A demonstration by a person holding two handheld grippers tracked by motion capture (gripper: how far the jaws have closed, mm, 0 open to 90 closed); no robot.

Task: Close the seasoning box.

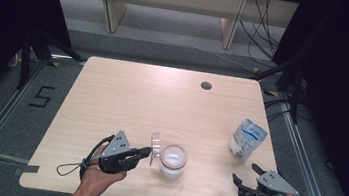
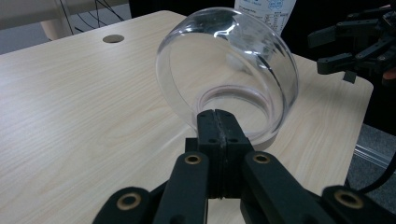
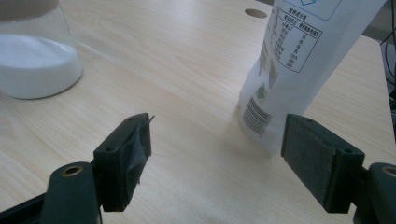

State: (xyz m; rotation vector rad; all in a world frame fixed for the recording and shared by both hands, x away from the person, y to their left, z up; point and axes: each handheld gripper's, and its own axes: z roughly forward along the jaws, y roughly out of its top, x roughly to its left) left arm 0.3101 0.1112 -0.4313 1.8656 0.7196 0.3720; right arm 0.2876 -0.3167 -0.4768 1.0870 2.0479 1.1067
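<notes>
Pale wood table under you, your left gripper had its jaws pinched shut on the rim of the clear lid, light, rigid and slick, beside the jar, while your right gripper gaped empty near the pouch.

Right gripper jaws wide apart, nothing between them. White pouch upright ahead; jar of white powder far left.
</notes>
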